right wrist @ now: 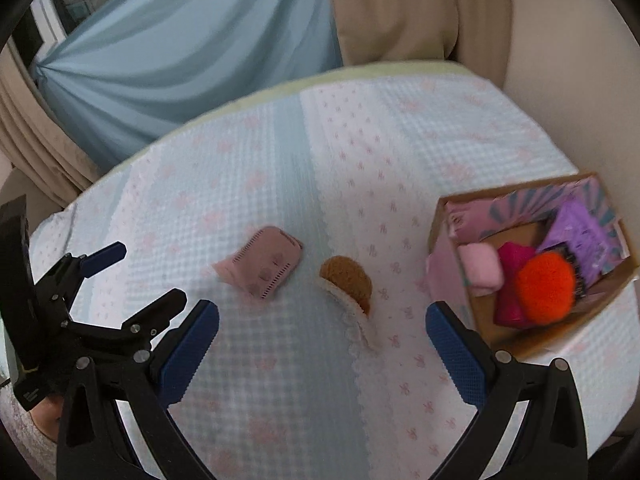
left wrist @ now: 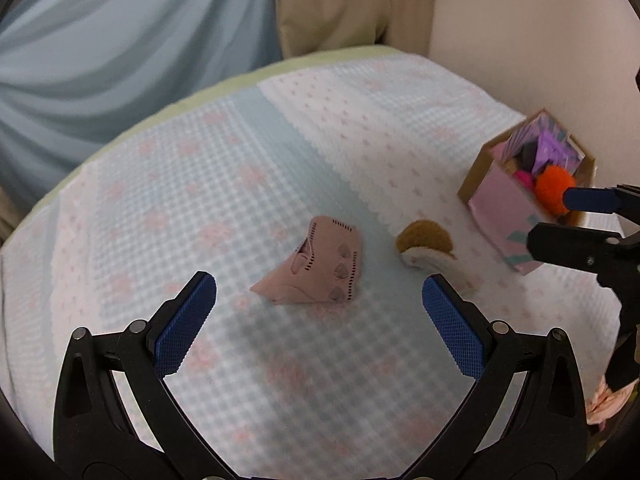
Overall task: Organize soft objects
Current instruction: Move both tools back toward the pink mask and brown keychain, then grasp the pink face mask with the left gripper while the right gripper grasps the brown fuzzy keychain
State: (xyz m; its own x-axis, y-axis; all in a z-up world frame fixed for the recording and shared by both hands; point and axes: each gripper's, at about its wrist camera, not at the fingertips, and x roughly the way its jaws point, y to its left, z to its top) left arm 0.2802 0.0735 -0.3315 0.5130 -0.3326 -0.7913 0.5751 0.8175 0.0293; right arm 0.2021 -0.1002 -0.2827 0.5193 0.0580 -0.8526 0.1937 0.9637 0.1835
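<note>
Showing box (right wrist: 452,280) interior only in right view: orange pompom (right wrist: 546,286); both jaws spread, empty.

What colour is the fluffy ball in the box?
Bright orange pom-pom; clearest in the right wrist view.

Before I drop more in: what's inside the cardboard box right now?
In the box: an orange pom-pom on top, a magenta piece, a pale pink roll and purple fabric. Anything beneath them is covered.
</note>
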